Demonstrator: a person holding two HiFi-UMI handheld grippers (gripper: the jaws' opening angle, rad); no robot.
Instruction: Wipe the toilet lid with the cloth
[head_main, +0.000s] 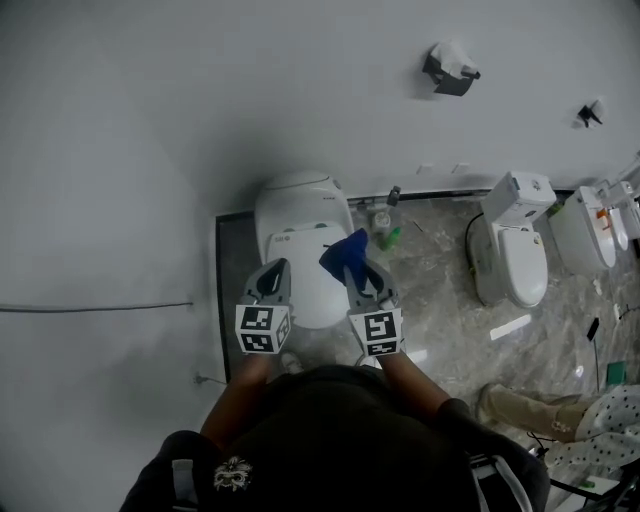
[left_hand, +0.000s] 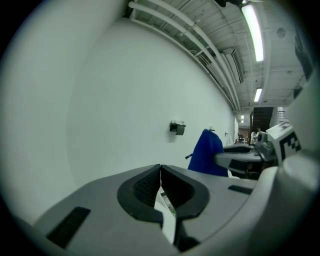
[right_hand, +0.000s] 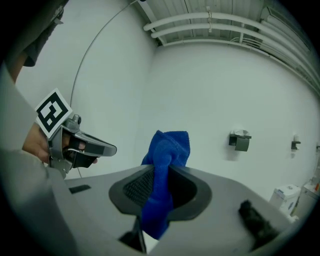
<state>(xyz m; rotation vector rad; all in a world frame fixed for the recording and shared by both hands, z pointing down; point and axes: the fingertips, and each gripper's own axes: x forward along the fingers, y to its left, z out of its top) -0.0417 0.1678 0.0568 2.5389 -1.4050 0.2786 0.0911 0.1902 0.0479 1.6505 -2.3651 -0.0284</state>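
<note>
- The right gripper (right_hand: 162, 172) has its jaws clamped on a blue terry cloth (right_hand: 167, 150). A bunched fold pokes up past the tips and a tail hangs below.
- The left gripper (left_hand: 160, 167) is pinched fully together, with nothing between its pads.
- Both are held up side by side, pointing at the plain white wall (head_main: 200, 100), above the white ceramic toilet (head_main: 300, 205).
- Its smooth white lid (head_main: 305, 295) looks to be down, though the grippers cover part of it.
- The cloth is up in the air, well clear of the lid, so there is no wiping contact yet.
- Risk: the grip is on a narrow fold, so dragging across the lid could tug the cloth free.
- Risk: the loose tail could tuck under and smear rather than wipe.
- Risk: small bottles (head_main: 383, 225) stand just beside the toilet, against the wall, and a wide sweep that way could knock them.
</note>
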